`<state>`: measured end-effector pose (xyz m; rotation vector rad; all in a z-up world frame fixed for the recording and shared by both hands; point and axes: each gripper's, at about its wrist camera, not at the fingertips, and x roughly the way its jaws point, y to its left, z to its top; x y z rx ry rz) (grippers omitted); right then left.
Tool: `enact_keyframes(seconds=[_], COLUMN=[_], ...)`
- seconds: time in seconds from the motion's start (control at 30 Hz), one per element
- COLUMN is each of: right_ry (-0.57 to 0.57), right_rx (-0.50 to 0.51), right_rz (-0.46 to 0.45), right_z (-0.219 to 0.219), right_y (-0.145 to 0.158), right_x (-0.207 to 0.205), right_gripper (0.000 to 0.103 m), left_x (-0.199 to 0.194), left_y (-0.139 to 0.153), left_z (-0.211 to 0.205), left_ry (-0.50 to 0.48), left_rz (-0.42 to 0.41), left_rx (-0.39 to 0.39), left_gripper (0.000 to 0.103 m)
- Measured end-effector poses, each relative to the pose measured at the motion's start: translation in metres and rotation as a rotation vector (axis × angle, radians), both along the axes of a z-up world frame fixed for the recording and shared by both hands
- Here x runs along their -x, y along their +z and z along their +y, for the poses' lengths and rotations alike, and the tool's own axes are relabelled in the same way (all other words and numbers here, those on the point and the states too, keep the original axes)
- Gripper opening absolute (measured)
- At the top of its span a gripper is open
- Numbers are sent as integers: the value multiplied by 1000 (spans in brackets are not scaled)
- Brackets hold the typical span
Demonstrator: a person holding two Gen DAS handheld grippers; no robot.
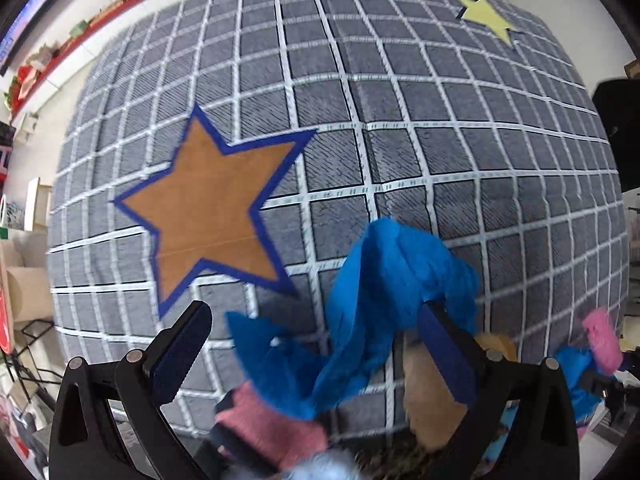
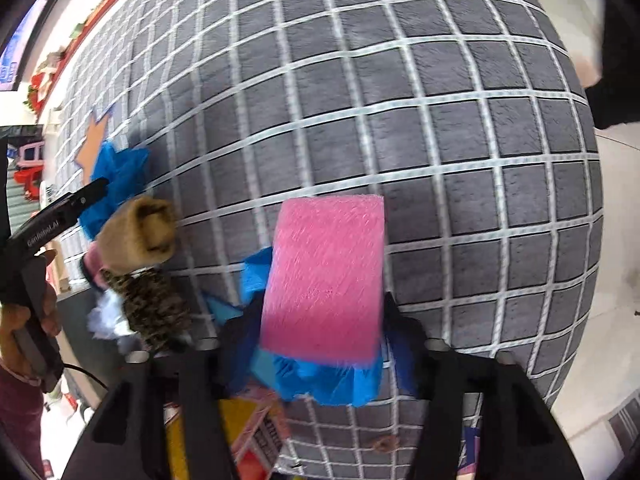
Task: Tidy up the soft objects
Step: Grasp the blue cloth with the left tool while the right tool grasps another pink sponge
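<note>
Little appears sorted: soft things are heaped at the grid mat's near edge. The left gripper is held wide above a blue cloth. A pink sponge sits between the right gripper's half-spread jaws; grip cannot be told.

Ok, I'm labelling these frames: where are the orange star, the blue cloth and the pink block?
orange star (image 1: pixel 208 204), left wrist view, its centre.
blue cloth (image 1: pixel 384 280), left wrist view, bunched middle.
pink block (image 2: pixel 326 272), right wrist view, top face.

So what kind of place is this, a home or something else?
Probably an indoor room staged for sorting practice, not an ordinary home: a grid-patterned grey cover with star cutouts as markers, and a red shelf of plants and trinkets along the wall.
</note>
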<state>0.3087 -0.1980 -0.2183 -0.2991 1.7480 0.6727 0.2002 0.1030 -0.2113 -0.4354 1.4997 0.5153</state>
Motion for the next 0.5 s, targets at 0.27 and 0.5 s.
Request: enact_keyframes(seconds=[0.27,0.5], right_ry=[-58,-36], right_rx=[-20,-11], right_rz=[-109,-202], right_z=[-16,-14], right_y=[10,16], right_x=[-27,-57], right_gripper=[88,88], left_x=[1,12], left_y=[-21,-28], left_z=[3,22], left_ry=[39,61], left_rz=[27,23], left_rx=[40,86], left_gripper=[103,98])
